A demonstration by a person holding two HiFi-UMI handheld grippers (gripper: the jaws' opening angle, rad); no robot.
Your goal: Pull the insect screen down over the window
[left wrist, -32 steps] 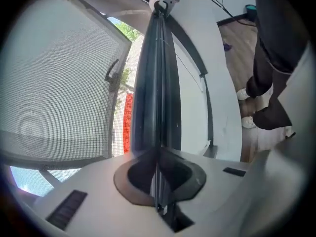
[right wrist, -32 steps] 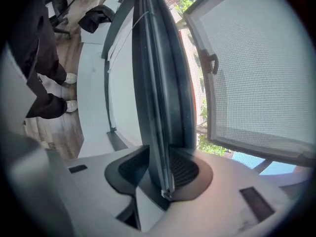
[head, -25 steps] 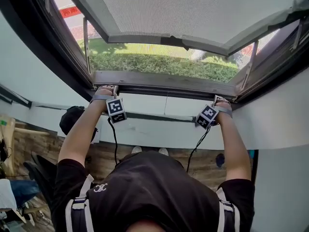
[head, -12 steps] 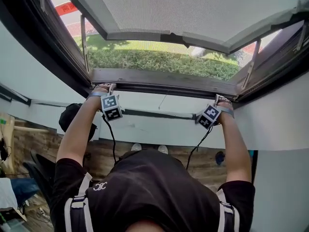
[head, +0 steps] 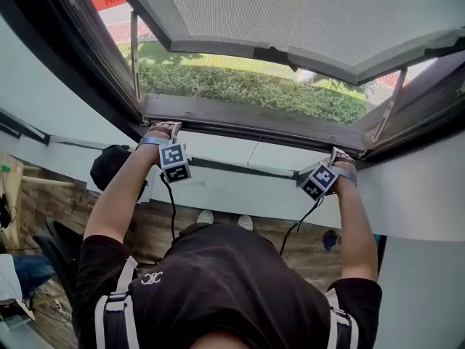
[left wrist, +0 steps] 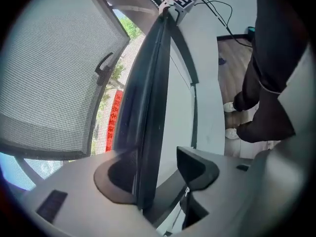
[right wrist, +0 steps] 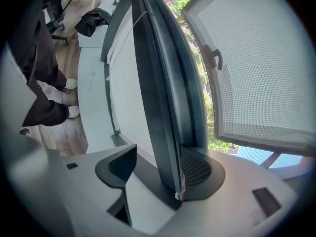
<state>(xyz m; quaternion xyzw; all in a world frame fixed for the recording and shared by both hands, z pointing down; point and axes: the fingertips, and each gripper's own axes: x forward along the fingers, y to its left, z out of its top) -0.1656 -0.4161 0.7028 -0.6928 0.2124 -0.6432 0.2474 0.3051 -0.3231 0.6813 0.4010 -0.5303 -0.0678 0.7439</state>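
Note:
The insect screen's dark pull bar (head: 254,126) lies along the window's lower frame edge. My left gripper (head: 163,130) is at the bar's left end and my right gripper (head: 338,155) at its right end. In the left gripper view the bar (left wrist: 148,107) runs between the jaws of the left gripper (left wrist: 158,174), which are opening. It rests against the left pad (left wrist: 118,177), clear of the other. In the right gripper view the bar (right wrist: 163,93) stands in the right gripper (right wrist: 158,169), whose jaws are also opening. There it lies against the right pad (right wrist: 197,172), with a gap to the left pad.
The window sash (head: 290,13), mesh-patterned, is swung outward above a hedge (head: 254,89), held by stay arms (head: 134,57). Below the frame is a white wall (head: 240,191). A black bag (head: 109,169) lies on the wooden floor, and cables (head: 172,209) hang from both grippers.
Both grippers stay at the bar on the lower frame edge. The head view has shifted slightly, so the window sits a little lower and further right.

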